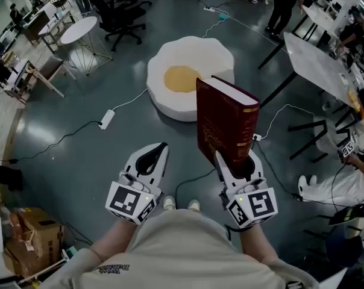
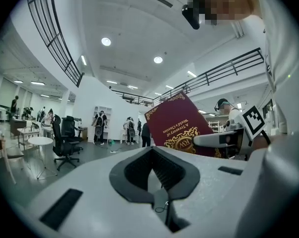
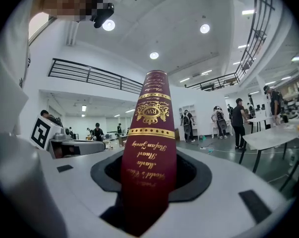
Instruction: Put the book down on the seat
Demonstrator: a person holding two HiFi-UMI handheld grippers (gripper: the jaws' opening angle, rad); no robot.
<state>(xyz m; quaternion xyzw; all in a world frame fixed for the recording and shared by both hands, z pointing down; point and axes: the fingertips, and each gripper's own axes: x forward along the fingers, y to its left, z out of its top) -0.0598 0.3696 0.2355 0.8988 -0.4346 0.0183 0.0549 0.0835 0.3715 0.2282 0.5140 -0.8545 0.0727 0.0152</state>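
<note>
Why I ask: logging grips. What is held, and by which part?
Right hand-held gripper holds the book by its lower spine end; left holds nothing.

My left gripper (image 1: 160,149) and right gripper (image 1: 235,161) are smooth white plastic shells. Each has a black ribbed lining in its throat and dark rectangular slots on its top face. At the back of each sits a cube with black-and-white square markers (image 1: 131,202) and a small greenish light. I wear a beige short-sleeved T-shirt (image 1: 182,251) with dark print, and pale shoes (image 1: 170,203).
</note>
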